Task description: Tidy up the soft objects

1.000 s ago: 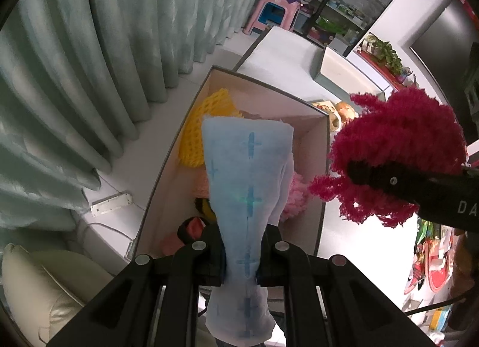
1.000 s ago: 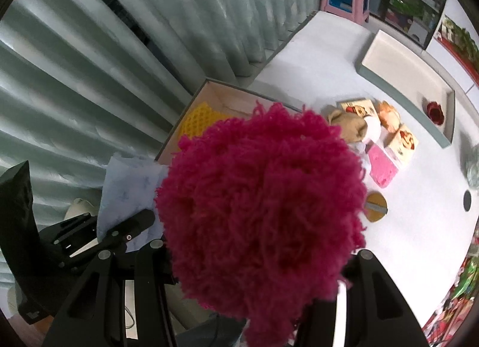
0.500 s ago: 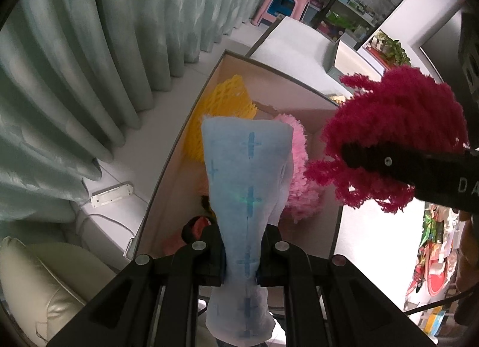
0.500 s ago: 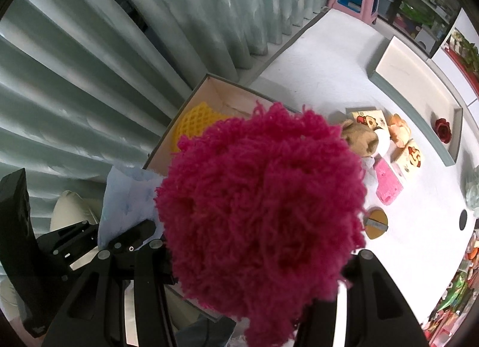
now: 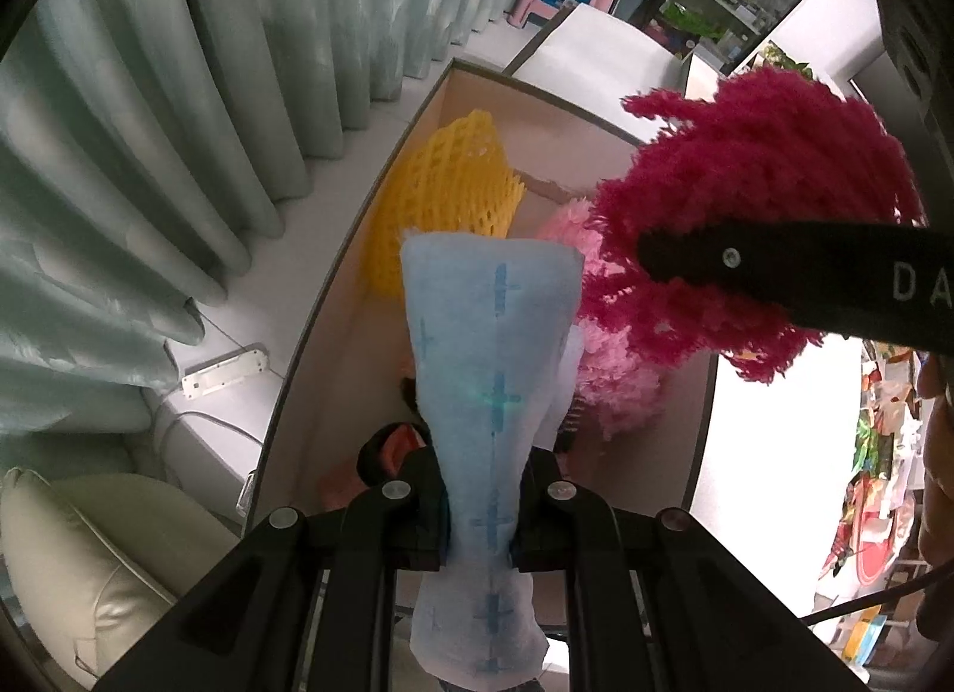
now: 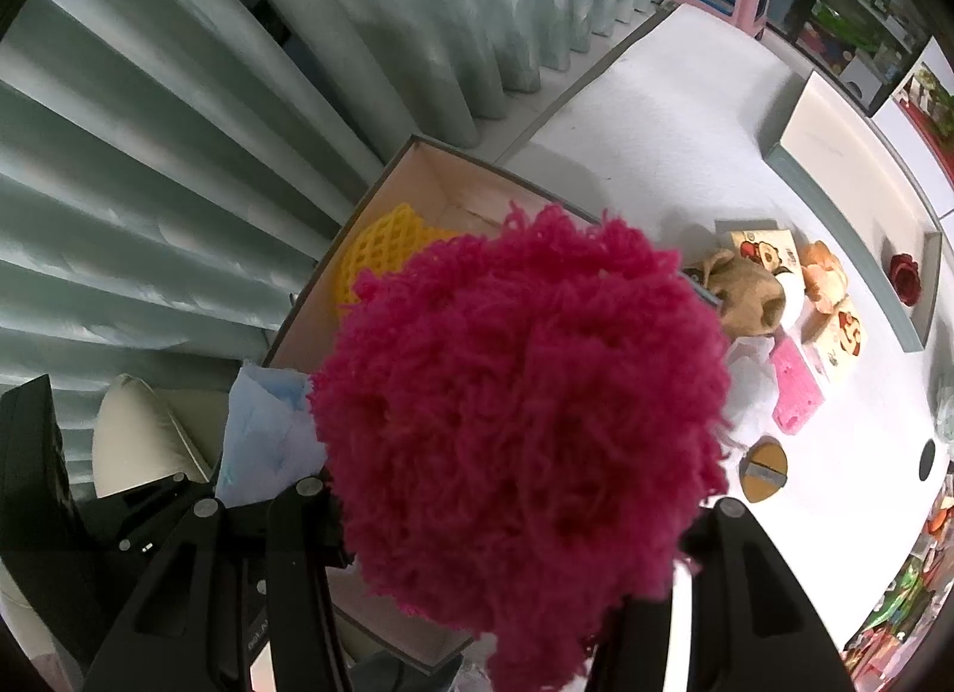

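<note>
My left gripper (image 5: 477,504) is shut on a pale blue cloth (image 5: 492,358) printed with darker blue crosses; the cloth hangs over an open cardboard box (image 5: 334,298). Inside the box lie a yellow foam net (image 5: 444,197), a pink fluffy pompom (image 5: 608,370) and darker items half hidden under the cloth. My right gripper (image 6: 513,519) is shut on a big magenta yarn pompom (image 6: 519,417), which fills its view. In the left wrist view that magenta pompom (image 5: 757,203) hovers over the box's right side, with a black finger (image 5: 793,280) across it.
Pale green curtains (image 5: 149,95) hang left of the box. On the white table (image 6: 685,113) to the right lie a brown plush toy (image 6: 745,298), picture blocks, a pink sponge (image 6: 796,394) and a grey tray (image 6: 846,161) holding a red rose. A cream cushion (image 5: 71,561) sits lower left.
Both grippers have sunk closer to the box, and the box looks larger. The magenta pompom has shifted left over the box's right side. The pink pompom inside has come into view.
</note>
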A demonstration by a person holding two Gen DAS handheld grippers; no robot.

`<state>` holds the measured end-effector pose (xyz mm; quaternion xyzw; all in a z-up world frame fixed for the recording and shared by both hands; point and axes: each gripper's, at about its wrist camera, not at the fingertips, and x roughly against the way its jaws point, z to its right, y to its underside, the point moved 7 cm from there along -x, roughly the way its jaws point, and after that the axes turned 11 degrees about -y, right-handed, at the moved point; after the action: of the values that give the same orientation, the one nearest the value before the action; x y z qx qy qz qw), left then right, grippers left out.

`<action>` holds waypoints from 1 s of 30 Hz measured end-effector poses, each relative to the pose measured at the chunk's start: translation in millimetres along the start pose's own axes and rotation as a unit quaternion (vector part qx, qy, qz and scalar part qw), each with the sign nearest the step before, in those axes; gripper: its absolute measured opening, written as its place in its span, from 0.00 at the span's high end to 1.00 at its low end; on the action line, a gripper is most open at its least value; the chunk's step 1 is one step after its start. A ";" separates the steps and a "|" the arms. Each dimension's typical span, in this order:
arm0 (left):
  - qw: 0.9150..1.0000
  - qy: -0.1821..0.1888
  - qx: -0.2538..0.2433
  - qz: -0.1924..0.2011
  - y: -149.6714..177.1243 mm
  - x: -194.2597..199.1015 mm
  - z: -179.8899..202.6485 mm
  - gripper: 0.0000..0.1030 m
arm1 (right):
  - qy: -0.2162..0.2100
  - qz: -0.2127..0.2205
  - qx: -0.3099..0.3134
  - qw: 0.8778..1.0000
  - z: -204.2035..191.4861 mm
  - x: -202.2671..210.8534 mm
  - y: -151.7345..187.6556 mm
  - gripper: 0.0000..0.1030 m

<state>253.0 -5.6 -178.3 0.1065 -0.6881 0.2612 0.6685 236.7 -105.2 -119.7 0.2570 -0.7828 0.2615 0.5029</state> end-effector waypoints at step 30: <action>0.999 -0.026 0.015 -0.019 4.4 -5.5 11.1 0.02 | -0.012 0.021 -0.046 0.999 31.1 32.1 20.2 0.00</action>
<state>241.7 -8.6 -184.3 0.1363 -0.6993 0.2562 0.6532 191.3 -115.8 -104.2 0.2207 -0.8053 0.2327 0.4987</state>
